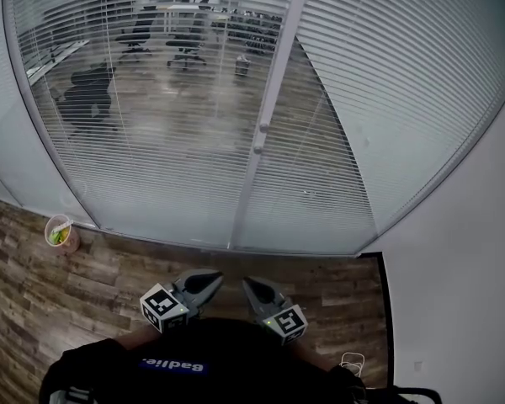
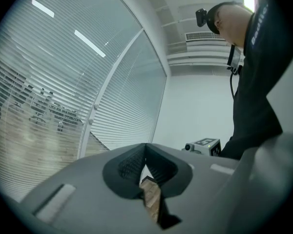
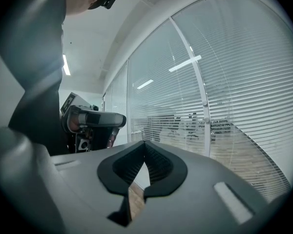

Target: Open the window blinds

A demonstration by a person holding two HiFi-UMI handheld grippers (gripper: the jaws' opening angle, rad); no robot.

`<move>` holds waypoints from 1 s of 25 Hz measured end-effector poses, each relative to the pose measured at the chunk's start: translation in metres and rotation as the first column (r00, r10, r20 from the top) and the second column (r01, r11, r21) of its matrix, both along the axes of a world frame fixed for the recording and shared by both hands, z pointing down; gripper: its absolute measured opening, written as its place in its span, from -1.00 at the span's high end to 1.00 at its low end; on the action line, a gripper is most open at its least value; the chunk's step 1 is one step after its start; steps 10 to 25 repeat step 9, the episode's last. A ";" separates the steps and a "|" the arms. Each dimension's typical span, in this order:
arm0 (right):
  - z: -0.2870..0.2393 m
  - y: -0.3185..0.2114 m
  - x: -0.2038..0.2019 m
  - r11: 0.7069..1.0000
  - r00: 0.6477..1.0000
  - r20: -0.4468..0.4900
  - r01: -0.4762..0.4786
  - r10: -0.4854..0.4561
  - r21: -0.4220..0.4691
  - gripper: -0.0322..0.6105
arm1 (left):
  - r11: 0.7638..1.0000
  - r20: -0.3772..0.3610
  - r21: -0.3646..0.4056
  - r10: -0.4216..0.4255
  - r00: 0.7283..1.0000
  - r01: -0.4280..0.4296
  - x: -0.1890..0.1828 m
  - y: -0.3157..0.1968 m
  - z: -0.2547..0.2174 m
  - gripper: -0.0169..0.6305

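The blinds hang behind a glass wall, split by a white post. Left of the post the slats are tilted enough that an office with chairs shows through. Right of it, the right-hand slats read whiter and more shut. That fits either a job partly done or one pane already standing open, and the pictures do not settle which. The chief hazard, in my judgement, is damage to the slats, which look thin and would likely kink if a hard claw pressed or raked across them rather than working the control. The wooden floor runs to the foot of the glass wall. The left claw and right claw are held level near the person's body, well apart from the blinds. Both are closed with nothing between the jaws, as the left gripper view and the right gripper view confirm. Closed jaws cannot take hold of anything, so a reach made without parting them would merely knock the target. A paper cup stands at the floor's left edge against the glass wall, where a step toward the left pane could tip it. Two small knobs sit on the post. Whether they drive the slats is too small to tell, and a claw could easily slip off them.
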State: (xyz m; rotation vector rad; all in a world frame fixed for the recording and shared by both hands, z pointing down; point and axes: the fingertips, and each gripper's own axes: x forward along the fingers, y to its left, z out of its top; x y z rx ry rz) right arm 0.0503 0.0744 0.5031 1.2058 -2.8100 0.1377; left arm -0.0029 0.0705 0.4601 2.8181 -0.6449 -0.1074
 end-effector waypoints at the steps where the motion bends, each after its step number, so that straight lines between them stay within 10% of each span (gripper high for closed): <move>1: 0.003 0.000 0.001 1.000 1.000 -0.002 0.002 -0.002 -0.007 0.89 | 1.000 0.001 0.001 -0.002 1.000 0.002 0.001 0.000 0.000 0.95; 25: 0.004 0.000 0.008 1.000 1.000 -0.011 0.008 -0.008 -0.001 0.89 | 1.000 0.010 0.002 -0.016 1.000 0.016 0.005 0.003 -0.002 0.95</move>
